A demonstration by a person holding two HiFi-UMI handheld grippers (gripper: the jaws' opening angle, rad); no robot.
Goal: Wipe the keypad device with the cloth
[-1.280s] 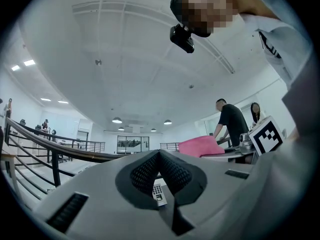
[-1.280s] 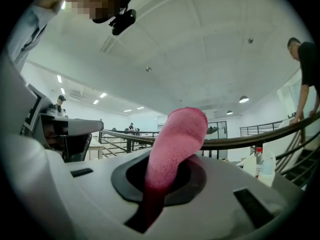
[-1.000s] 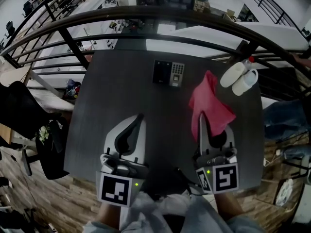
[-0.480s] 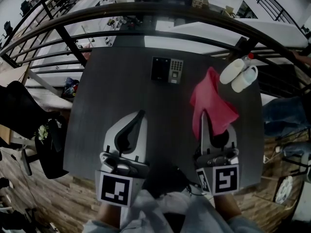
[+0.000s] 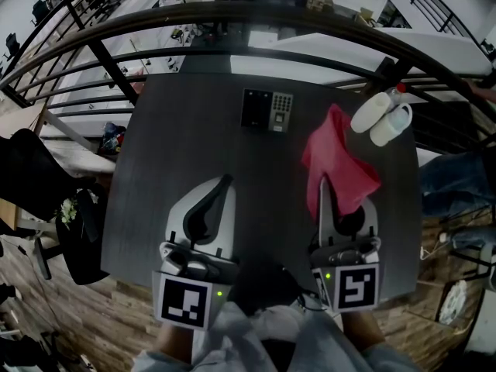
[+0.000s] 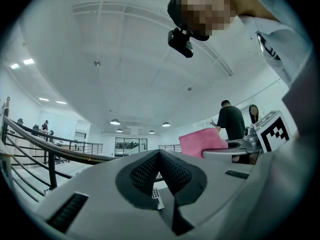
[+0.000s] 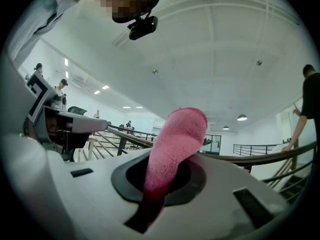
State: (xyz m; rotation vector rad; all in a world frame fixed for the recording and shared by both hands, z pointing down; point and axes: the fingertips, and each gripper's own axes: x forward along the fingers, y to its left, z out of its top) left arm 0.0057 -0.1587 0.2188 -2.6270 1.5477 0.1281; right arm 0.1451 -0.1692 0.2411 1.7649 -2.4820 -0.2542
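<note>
The left tongs (image 5: 224, 183) hover low over the near part of the dark tabletop (image 5: 178, 153). Their two halves are pressed together at the tip with nothing between them; the left gripper view (image 6: 159, 155) shows the ribbed pads meeting in a ridge.

The right tongs (image 5: 322, 186) sit beside them, on the right side of the tabletop, clamped on a pink cloth (image 5: 338, 160). The cloth is pinched by its near end. From there it stands up and fans out away from the person, its far corner pointing toward the back edge. In the right gripper view the cloth (image 7: 176, 141) rises out of the closed tongs as a thick pink roll.

The keypad device (image 5: 268, 111) lies flat near the far edge of the tabletop, about midway across. It has a dark panel on its left part and rows of light keys on its right. It is well apart from both tongs and to the left of the cloth, which does not touch it.

Two white bottles (image 5: 380, 118) lie at the far right corner, just beyond the cloth. A dark curved railing (image 5: 232, 12) runs behind the tabletop.
</note>
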